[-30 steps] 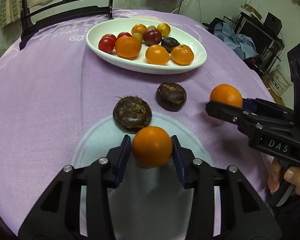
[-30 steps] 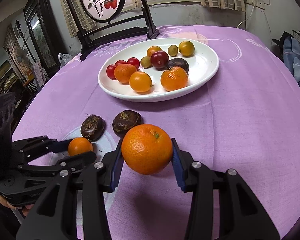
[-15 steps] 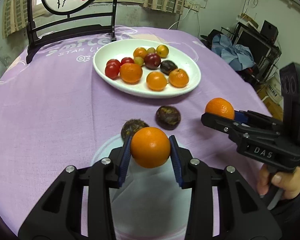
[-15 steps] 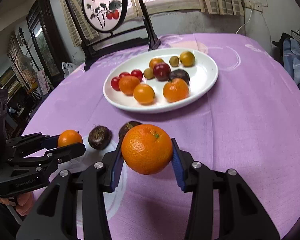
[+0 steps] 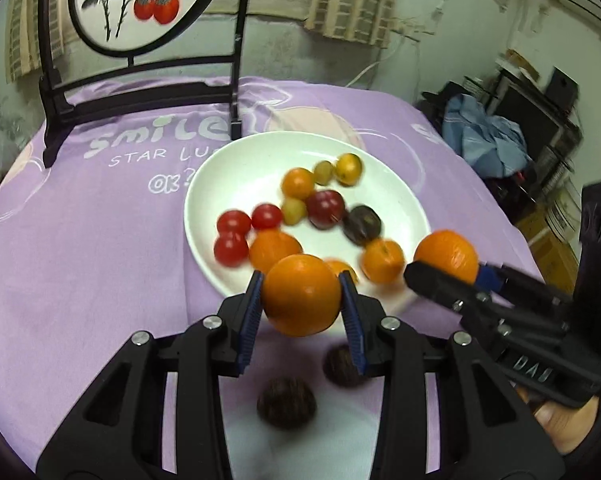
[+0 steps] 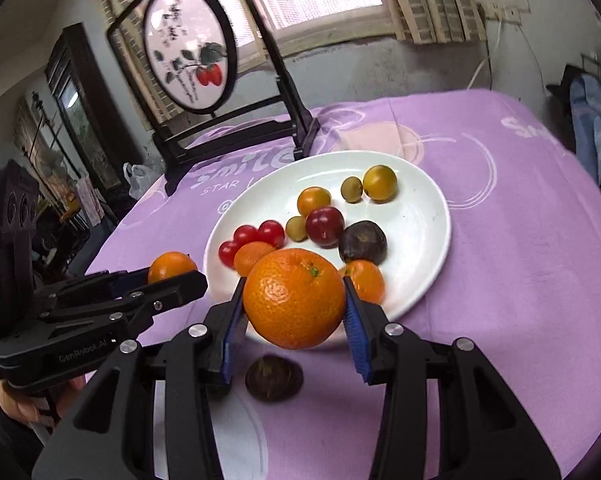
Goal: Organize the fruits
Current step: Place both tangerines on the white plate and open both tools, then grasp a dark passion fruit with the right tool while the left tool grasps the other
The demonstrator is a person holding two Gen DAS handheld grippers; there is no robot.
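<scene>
My left gripper (image 5: 301,306) is shut on a smooth orange (image 5: 300,286), held in the air at the near rim of the white plate (image 5: 236,148). My right gripper (image 6: 294,312) is shut on a larger dimpled mandarin (image 6: 292,292), also above the near rim of the plate (image 6: 440,216). The left wrist view shows the right gripper (image 5: 452,274) beside mine on the right. In the right wrist view the left gripper (image 6: 170,278) is on the left. The plate holds several small oranges, red tomatoes, plums and yellow fruits. Two dark brown fruits (image 5: 286,402) (image 5: 340,366) lie on the purple cloth below the fingers.
A black-framed round screen (image 5: 140,12) painted with red fruit stands at the table's far edge behind the plate. The purple tablecloth (image 6: 520,280) lies bare to the right of the plate. A blue cloth (image 5: 484,136) and shelves stand beyond the table on the right.
Both grippers have risen and moved forward toward the plate, each still holding its orange. The two dark fruits, earlier ahead of the fingers, now lie beneath them.
</scene>
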